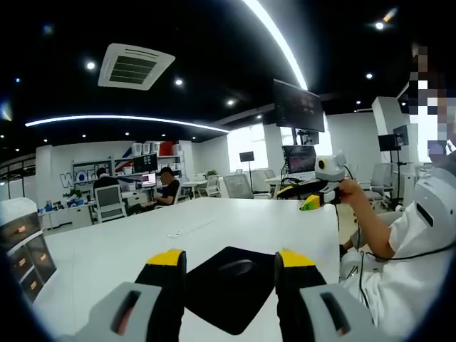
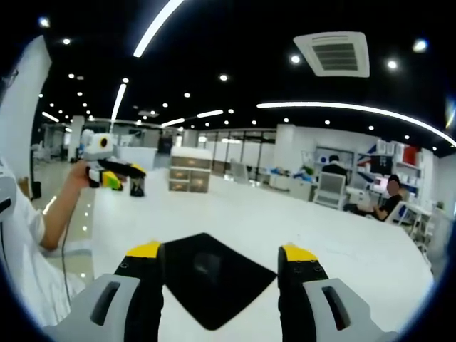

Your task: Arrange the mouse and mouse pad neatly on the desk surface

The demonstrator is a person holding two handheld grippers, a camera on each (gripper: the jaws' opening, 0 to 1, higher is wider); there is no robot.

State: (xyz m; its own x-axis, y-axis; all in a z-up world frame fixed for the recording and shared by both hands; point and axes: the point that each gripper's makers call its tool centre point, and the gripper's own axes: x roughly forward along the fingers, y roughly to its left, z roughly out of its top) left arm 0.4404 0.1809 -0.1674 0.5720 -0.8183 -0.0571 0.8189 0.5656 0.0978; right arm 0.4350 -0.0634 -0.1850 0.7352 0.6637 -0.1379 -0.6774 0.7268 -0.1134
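A black mouse pad lies turned like a diamond on the white desk, and a black mouse rests on it. In the left gripper view, my left gripper hovers just before the pad, jaws wide apart with nothing between them. A hand holds my right gripper up above the desk's far right edge. In the right gripper view, the mouse pad and the dim mouse sit between and beyond my right gripper, which is open. My left gripper is raised at the left.
A person in a white shirt stands at the desk's right side. A drawer unit sits on the desk's left edge. Another drawer unit stands at the far end. Seated people, chairs and monitors are behind.
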